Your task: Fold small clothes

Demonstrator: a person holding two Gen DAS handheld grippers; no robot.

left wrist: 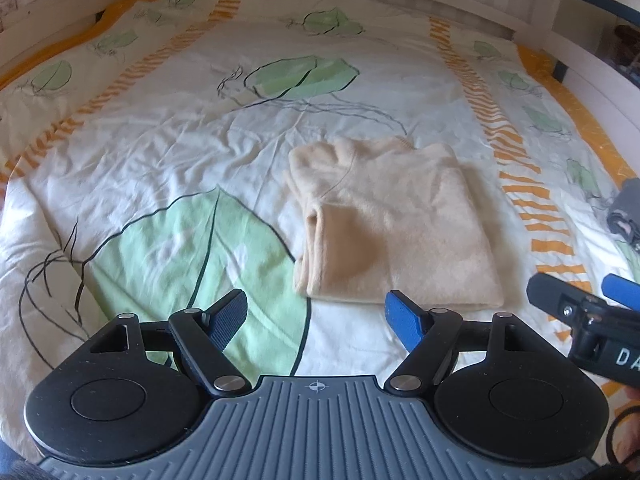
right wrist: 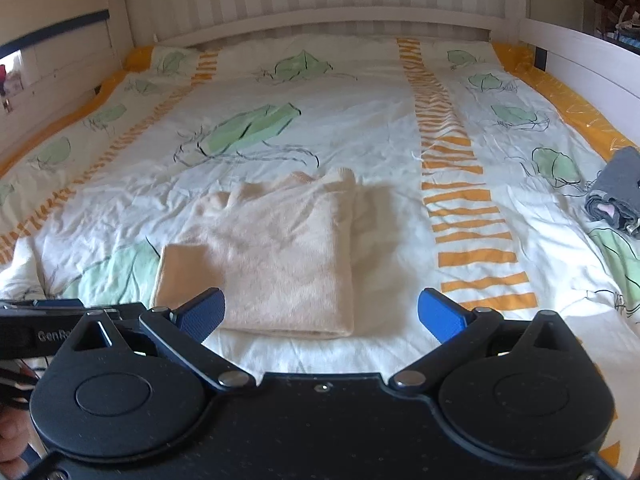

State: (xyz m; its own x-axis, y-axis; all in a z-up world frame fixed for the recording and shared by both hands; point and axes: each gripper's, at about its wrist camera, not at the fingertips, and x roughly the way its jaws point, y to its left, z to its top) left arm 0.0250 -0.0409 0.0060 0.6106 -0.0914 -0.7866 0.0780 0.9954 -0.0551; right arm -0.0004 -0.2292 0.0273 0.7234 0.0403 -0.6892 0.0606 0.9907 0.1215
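A cream fleece garment [left wrist: 392, 224] lies folded into a compact rectangle on the bed cover; it also shows in the right wrist view [right wrist: 276, 256]. My left gripper [left wrist: 316, 316] is open and empty, held just in front of the garment's near edge. My right gripper [right wrist: 320, 312] is open and empty, its fingers at the garment's near edge, and it shows at the right edge of the left wrist view [left wrist: 580, 296]. Neither gripper touches the fabric.
The bed cover [left wrist: 200, 152] is white with green leaves and orange stripes, wrinkled. A dark grey folded garment [right wrist: 616, 196] lies at the bed's right edge, also in the left wrist view [left wrist: 626, 212]. A white slatted headboard [right wrist: 320, 4] and side rails bound the bed.
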